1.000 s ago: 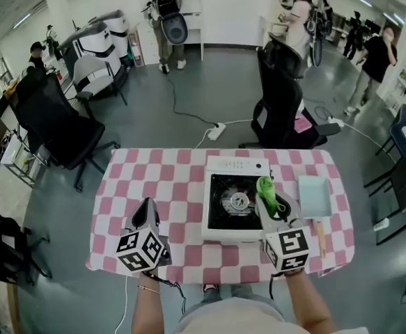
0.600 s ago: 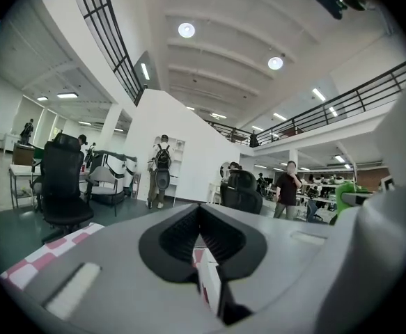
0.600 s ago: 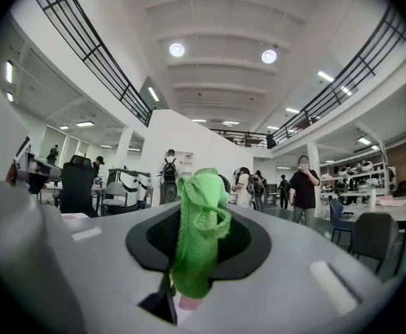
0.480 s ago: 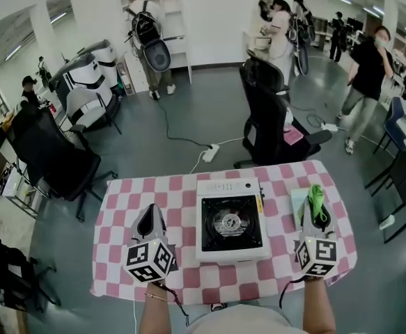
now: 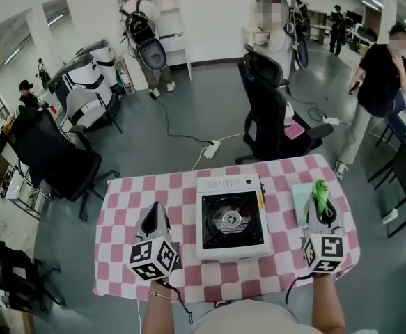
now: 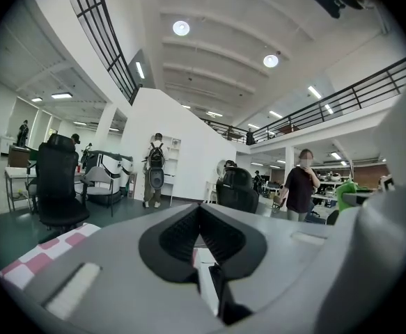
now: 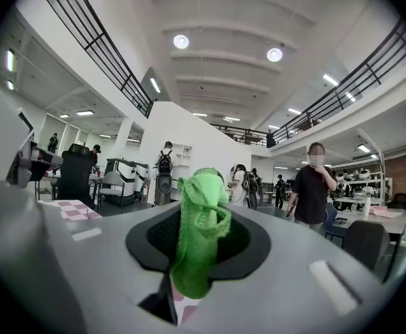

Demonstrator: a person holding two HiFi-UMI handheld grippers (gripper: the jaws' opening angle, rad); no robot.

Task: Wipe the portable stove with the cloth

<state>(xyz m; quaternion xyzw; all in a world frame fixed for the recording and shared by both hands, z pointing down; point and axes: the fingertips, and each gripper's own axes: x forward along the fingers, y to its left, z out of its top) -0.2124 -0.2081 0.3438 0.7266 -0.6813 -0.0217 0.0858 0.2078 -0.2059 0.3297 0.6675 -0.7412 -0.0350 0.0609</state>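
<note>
The white portable stove [image 5: 232, 219], with a black top and a round burner, stands in the middle of the pink-checked table [image 5: 182, 197]. My right gripper [image 5: 320, 202] is shut on the green cloth [image 5: 319, 195] [image 7: 199, 228], which sticks up between its jaws. It hovers to the right of the stove, over a pale tray [image 5: 301, 197]. My left gripper [image 5: 154, 221] is shut with nothing in it, left of the stove above the table. In the left gripper view its jaws [image 6: 201, 245] meet and point out at the room.
A black office chair [image 5: 269, 110] stands just behind the table, another [image 5: 49, 152] at the left. A power strip [image 5: 212, 149] and cable lie on the grey floor. A person [image 5: 377, 89] walks at the right; others stand by the back wall.
My right gripper has carried the green cloth off the stove's right side to the right, over the tray. The left gripper has hardly moved. The view has shifted.
</note>
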